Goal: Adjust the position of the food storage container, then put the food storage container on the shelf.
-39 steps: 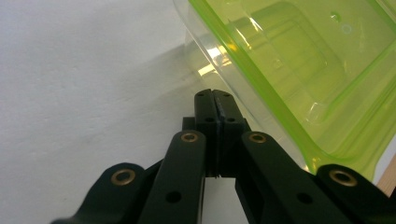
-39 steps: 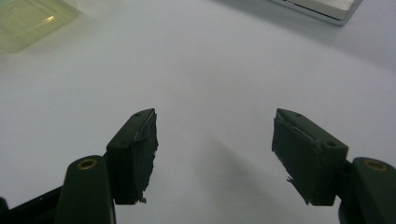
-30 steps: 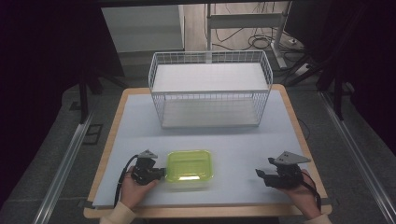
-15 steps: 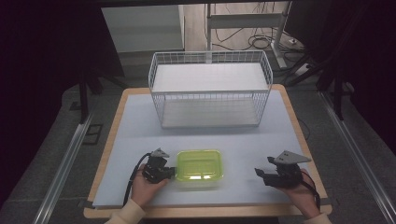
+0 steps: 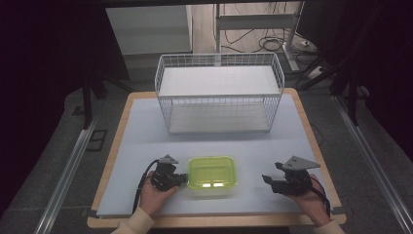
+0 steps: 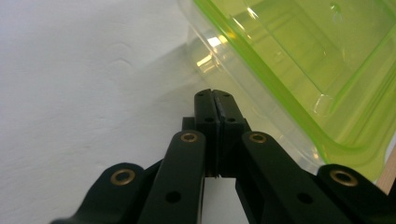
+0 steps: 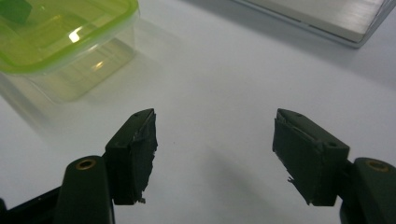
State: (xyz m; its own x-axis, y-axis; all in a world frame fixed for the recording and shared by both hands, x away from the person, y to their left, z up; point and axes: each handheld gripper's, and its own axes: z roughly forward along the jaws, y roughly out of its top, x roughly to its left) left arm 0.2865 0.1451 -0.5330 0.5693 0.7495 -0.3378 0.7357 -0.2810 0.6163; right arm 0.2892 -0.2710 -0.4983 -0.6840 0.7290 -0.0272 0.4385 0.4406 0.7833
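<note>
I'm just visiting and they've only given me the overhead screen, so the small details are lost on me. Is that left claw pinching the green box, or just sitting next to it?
Observer: The left gripper has its jaws pressed together with nothing between them; the tips sit beside the wall of the green-lidded box.
Operator: Is the box solid green?
Observer: No. The lid is green, but the body beneath is clear plastic; the right gripper view shows the table through it.
Operator: And the other claw?
Observer: The right gripper has its jaws wide apart over bare table, holding nothing, with the box off to one side of it.
</note>
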